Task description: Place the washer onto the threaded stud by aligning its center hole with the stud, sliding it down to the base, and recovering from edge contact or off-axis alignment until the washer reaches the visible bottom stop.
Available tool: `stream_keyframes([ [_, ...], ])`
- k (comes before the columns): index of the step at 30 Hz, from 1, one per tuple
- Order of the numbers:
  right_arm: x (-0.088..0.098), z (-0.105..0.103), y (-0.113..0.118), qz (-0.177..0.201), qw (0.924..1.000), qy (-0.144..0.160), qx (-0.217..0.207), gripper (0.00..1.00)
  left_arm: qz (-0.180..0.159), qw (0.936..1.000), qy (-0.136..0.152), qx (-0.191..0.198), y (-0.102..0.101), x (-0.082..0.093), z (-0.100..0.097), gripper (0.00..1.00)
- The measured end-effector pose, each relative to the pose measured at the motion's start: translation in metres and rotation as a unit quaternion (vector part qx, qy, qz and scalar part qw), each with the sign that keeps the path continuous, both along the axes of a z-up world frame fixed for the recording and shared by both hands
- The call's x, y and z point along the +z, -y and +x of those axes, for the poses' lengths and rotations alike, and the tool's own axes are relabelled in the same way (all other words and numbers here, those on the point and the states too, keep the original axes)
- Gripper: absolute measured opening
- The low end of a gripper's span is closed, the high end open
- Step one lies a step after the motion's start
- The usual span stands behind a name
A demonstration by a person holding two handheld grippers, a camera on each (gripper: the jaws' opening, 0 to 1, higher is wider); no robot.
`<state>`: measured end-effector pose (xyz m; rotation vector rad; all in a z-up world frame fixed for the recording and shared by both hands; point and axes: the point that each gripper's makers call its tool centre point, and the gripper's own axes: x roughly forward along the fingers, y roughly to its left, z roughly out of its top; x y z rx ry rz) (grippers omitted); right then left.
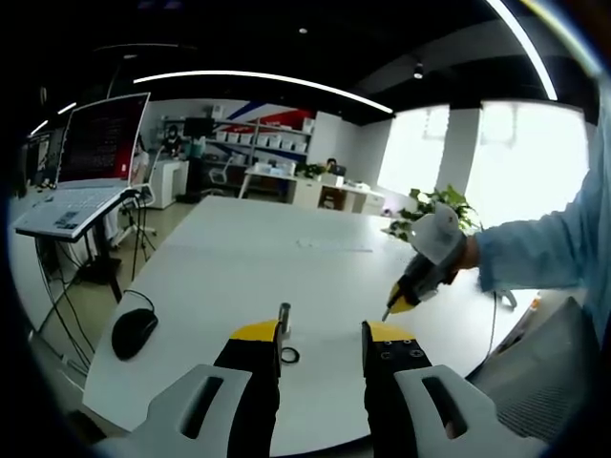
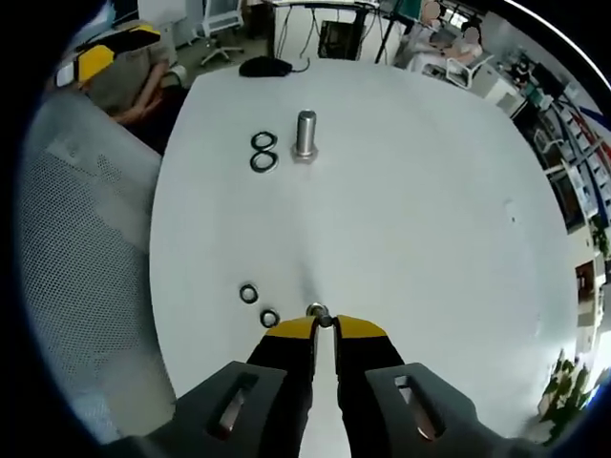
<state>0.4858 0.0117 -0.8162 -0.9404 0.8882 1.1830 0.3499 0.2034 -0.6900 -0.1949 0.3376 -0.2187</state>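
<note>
A short metal threaded stud [image 2: 305, 133] stands upright on the white table [image 2: 410, 191], with two dark washers [image 2: 263, 151] lying just to its left. Two smaller washers [image 2: 259, 305] lie close to my right gripper [image 2: 326, 324]. Its jaws are nearly together, pinching a small metal washer [image 2: 317, 310] at the tips, low over the table. In the left gripper view the stud [image 1: 284, 317] rises beside my left jaw, with a washer [image 1: 289, 355] at its foot. My left gripper [image 1: 322, 332] is open and holds nothing. The right gripper [image 1: 393, 307] points down at the table, held by a hand.
A black mouse [image 1: 134, 331] with its cable lies near the table's left edge. A laptop [image 1: 91, 181] stands on a side stand beyond it. A grey mesh chair [image 2: 86, 267] is along the table edge. The person's light blue sleeve [image 1: 544, 248] reaches in from the right.
</note>
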Motion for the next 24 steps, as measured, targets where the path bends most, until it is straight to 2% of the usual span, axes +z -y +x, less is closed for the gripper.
stream_keyframes([
  [10,0.003,-0.028,0.015,-0.004,0.9999,-0.011,0.000,0.08,0.000,1.0000,0.001,-0.001,0.001,0.000,0.000,0.31],
  [18,0.006,-0.061,0.011,0.000,0.9996,-0.022,0.020,0.08,-0.001,1.0000,0.003,-0.002,0.002,0.001,0.000,0.31],
  [24,0.001,-0.077,0.006,-0.003,0.9991,-0.023,0.034,0.08,-0.001,1.0000,0.003,-0.002,0.001,0.001,0.000,0.31],
])
